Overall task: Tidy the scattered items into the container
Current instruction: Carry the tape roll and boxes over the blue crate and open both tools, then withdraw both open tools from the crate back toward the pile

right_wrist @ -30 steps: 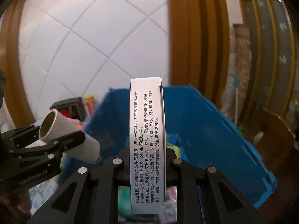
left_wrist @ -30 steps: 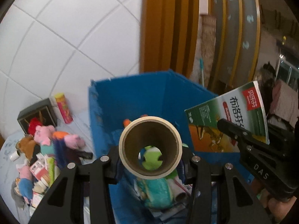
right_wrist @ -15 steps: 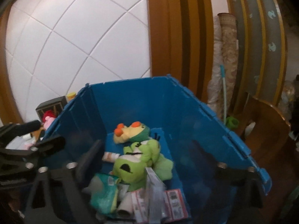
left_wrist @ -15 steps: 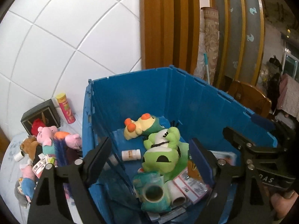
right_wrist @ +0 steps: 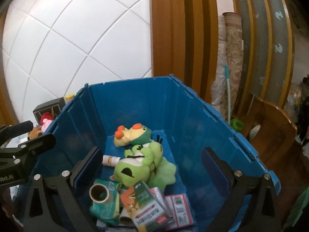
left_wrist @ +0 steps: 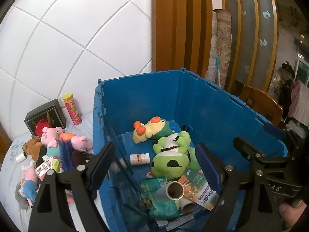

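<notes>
Both wrist cams sit close above the open blue plastic crate (left_wrist: 212,116), tilted down into it, facing the white tiled wall (left_wrist: 67,38). 2 views overlap on crate interior; left cam also catches its left outside.

White tiled wall (left_wrist: 63,44) behind; wooden panels (left_wrist: 185,29), rolled rugs (right_wrist: 230,61), a wooden chair (right_wrist: 274,133) at right.

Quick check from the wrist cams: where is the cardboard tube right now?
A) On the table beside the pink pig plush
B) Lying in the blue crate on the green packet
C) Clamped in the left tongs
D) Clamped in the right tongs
B. The cardboard tube lies in the blue crate on the green packet, beside the medicine box; the left tongs and right tongs have just opened and hold nothing.
</notes>
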`<state>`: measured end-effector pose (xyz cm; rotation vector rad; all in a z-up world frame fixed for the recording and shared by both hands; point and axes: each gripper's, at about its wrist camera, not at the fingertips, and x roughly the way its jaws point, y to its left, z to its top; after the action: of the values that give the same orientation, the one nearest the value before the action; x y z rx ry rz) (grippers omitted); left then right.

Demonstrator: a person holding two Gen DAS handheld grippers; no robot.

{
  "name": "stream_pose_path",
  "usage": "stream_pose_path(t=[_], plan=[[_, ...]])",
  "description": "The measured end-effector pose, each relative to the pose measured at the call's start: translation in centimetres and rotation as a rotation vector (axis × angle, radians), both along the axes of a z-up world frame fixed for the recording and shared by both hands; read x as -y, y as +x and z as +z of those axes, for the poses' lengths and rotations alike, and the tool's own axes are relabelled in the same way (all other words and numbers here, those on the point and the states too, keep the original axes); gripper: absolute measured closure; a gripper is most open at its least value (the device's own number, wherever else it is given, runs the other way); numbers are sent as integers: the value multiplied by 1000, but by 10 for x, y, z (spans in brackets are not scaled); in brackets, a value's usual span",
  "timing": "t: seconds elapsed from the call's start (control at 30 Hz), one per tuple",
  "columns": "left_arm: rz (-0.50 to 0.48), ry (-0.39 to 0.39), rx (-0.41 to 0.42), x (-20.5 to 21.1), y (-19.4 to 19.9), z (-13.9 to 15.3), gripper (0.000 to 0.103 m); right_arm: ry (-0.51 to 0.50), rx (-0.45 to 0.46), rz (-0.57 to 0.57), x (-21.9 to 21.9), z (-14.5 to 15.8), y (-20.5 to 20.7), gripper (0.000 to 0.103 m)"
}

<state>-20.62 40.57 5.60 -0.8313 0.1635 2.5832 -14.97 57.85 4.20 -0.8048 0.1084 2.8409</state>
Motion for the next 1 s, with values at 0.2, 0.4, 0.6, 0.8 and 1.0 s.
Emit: stream_pose_path(t=[0.2,0.4,0.6,0.8,1.0], plan=[[47,2,-7,19,6,2,18,-1,0,31,12,0,-2,0],[112,-8,-10,42,13,2,18,-4,-7,86,29,0,-5,0],[181,0,-16,77,21,1,18,-7,-33,155,57,8,-8,0],[255,14,-30,135,29,4,18,-1,-73,217,107,23,-9,0],[318,24,-27,210,38,-3,18,14,-86,275,178,28,-10,0]])
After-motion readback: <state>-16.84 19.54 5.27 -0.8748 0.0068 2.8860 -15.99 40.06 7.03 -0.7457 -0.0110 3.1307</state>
